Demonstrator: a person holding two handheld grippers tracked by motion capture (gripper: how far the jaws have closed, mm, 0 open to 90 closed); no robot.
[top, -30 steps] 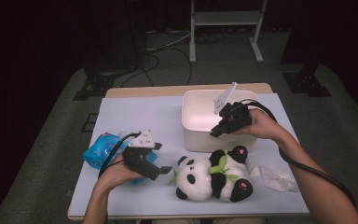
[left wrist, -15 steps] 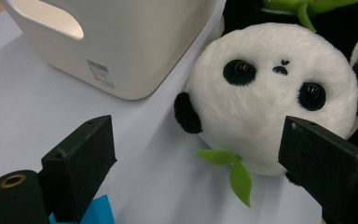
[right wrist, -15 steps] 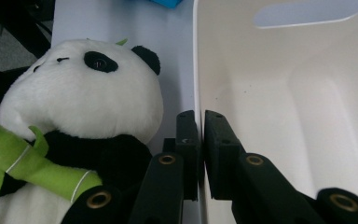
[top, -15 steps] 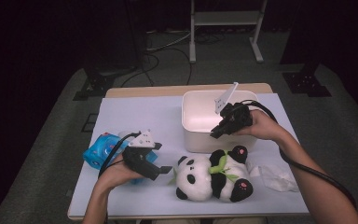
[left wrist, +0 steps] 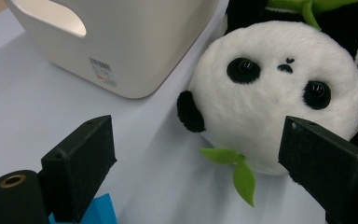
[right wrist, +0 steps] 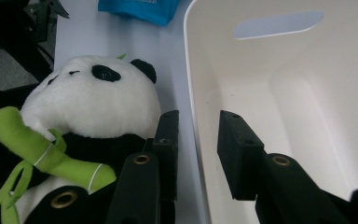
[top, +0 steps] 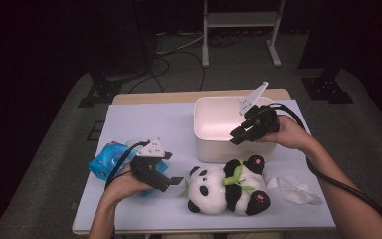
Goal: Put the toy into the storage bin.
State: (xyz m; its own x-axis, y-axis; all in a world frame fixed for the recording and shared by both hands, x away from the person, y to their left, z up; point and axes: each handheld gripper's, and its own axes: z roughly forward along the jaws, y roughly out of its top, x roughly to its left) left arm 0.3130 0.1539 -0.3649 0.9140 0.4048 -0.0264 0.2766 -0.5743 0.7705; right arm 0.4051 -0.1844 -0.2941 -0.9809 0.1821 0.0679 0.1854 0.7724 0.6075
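A plush panda [top: 226, 186] holding a green bamboo stick lies on its back near the table's front edge, just in front of a white plastic bin [top: 214, 149]. My left gripper [top: 173, 183] hovers open to the left of the panda's head [left wrist: 270, 93], one jaw on each side of it, not touching. My right gripper [top: 237, 135] sits at the bin's near wall. In the right gripper view its jaws [right wrist: 196, 126] straddle the rim [right wrist: 191, 93], one outside and one inside. They have just been opening, and a gap shows beside the wall.
A blue packet [top: 107, 159] lies under my left hand at the table's left. A crumpled white tissue [top: 293, 189] rests to the right of the panda. The bin's inside [right wrist: 284, 93] holds nothing. A metal stand [top: 238, 20] is on the floor behind the table.
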